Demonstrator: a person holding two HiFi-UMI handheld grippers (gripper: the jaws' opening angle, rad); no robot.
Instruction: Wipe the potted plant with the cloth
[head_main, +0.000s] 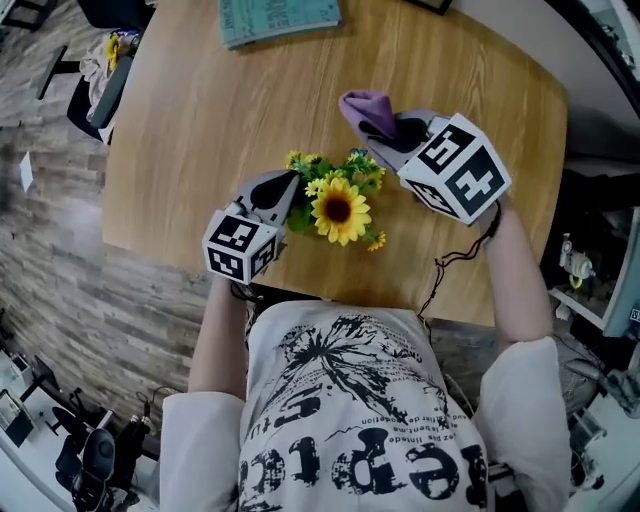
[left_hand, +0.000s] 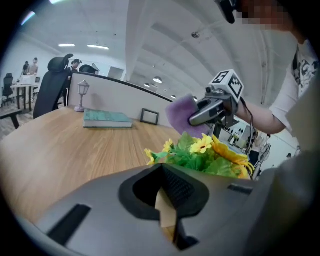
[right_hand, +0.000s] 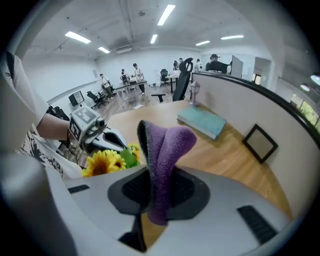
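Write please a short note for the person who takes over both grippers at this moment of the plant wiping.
Left gripper: shut, nothing visibly clamped, its tip at the left side of the potted plant.
Right gripper: shut on the purple cloth, held above the table just beyond the flowers, not on them.
Done: the cloth is in the grip; how much is wiped cannot be seen.
Left: bring the cloth onto the leaves and petals and wipe.

Your cloth (right_hand: 165, 150) shows fuzzy purple fabric, your right claw (right_hand: 157, 196) matt grey plastic, the bench (head_main: 200, 120) smooth wood-grain.
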